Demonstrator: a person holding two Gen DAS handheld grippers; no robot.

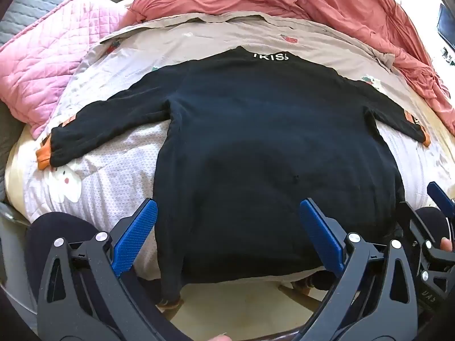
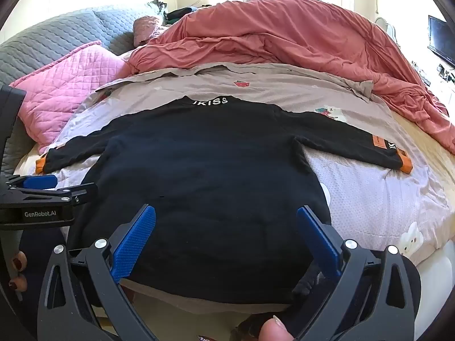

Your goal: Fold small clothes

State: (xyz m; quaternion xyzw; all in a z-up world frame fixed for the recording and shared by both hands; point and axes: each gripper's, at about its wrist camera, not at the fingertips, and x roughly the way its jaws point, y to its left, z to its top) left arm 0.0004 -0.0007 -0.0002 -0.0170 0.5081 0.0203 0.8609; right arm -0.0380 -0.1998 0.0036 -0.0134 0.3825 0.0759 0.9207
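A black sweater is spread flat on the bed. The left gripper and right gripper are held wide open above its hem, nothing gripped.

Both hand-held grippers wide open

A printed sheet covers the bed under the tools. Ahead lies a rumpled red duvet. Ahead to the left sits a pink quilted pillow, with a grey quilt beyond it. Far right hangs a dark screen.
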